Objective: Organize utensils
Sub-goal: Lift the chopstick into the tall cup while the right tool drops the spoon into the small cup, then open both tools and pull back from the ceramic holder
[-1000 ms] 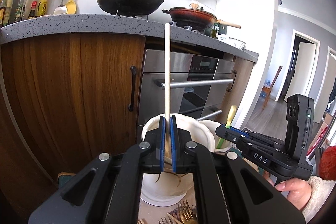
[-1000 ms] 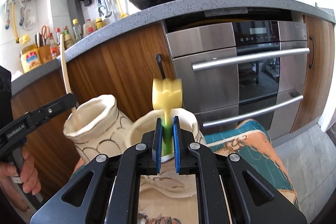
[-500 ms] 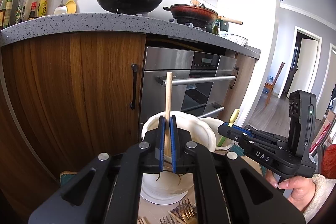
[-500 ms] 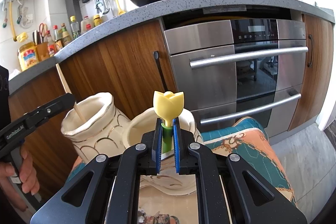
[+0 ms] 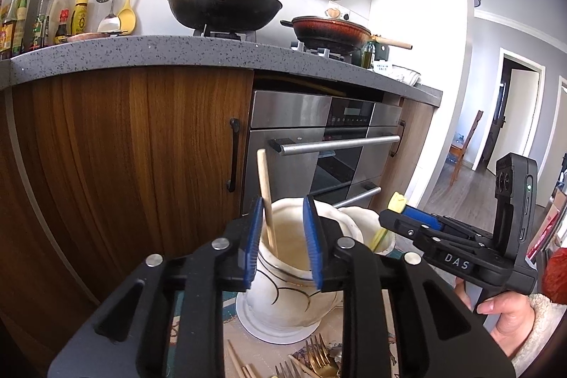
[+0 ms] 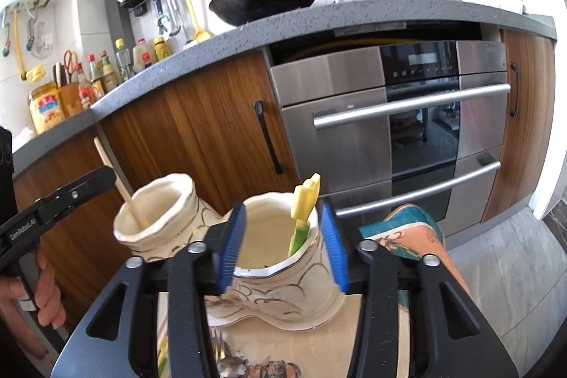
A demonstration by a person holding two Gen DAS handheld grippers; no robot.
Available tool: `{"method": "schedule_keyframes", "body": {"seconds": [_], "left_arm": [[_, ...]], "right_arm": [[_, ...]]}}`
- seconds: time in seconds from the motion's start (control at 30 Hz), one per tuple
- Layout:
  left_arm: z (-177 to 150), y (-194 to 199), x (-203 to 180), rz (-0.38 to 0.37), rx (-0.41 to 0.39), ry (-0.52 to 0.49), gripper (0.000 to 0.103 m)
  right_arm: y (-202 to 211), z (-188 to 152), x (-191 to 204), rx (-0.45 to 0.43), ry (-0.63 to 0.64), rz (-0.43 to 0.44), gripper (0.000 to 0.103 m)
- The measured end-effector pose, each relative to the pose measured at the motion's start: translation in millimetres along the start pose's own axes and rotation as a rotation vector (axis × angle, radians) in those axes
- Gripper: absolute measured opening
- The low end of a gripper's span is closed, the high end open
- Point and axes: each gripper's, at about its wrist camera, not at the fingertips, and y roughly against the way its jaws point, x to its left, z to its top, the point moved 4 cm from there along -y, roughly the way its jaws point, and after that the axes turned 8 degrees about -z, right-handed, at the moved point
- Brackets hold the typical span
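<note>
The wooden chopstick [image 5: 265, 197] is standing tilted inside the left cream vase [image 5: 283, 275], leaning on the near-left part of its rim, upper end sticking out above the mouth. In the right wrist view the same chopstick [image 6: 120, 186] is leaning out of that vase [image 6: 159, 218] toward the left.

The yellow tulip-topped utensil [image 6: 304, 201] with a green stem is sitting in the right cream vase [image 6: 280, 257], leaning on its far-right rim. From the left wrist view only its yellow tip [image 5: 397, 201] and a bit of stem are showing past the right vase [image 5: 361, 222].

We are holding the left hand-held gripper [image 5: 282, 241] spread apart over the left vase, blue pads on either side of the mouth, gripping nothing; the chopstick is just inside the left pad, whether touching we cannot tell. We are holding the right hand-held gripper [image 6: 283, 245] spread wide too, pads flanking the right vase, released.

Both vases are standing touching or just beside each other on the table with a patterned cloth [image 6: 418, 236]. Gold forks [image 5: 319, 360] and more chopsticks are lying on the cloth near the left vase's base.

Behind, wooden cabinet doors [image 5: 134, 165], a steel oven [image 6: 407, 130], and a wok [image 5: 223, 6] are showing.
</note>
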Motion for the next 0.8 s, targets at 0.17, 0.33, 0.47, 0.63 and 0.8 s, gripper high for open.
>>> {"method": "schedule_keyframes", "body": {"seconds": [0.17, 0.33, 0.47, 0.63, 0.8], "left_arm": [[1.8, 19.8, 4.0, 0.032, -0.016, -0.012, 0.040], [-8.4, 42.8, 8.1, 0.094, -0.011, -0.042, 0.070], [-21.5, 59.1, 13.8, 0.152, 0.006, -0.053, 0.088], [-42.2, 74.7, 20.4, 0.195, 0.047, -0.047, 0.096], [-68.2, 78.7, 27.9, 0.238, 0.118, -0.043, 0.097]], "right_arm": [[18.8, 5.2, -3.6, -0.024, 0.007, -0.029, 0.071], [44.1, 2.1, -1.2, -0.047, 0.040, -0.039, 0.090], [61.3, -5.2, 4.7, -0.079, 0.089, -0.078, 0.097], [75.3, -19.6, 11.3, -0.061, 0.115, -0.084, 0.098], [83.1, -33.3, 10.5, -0.028, 0.088, -0.127, 0.098]]}}
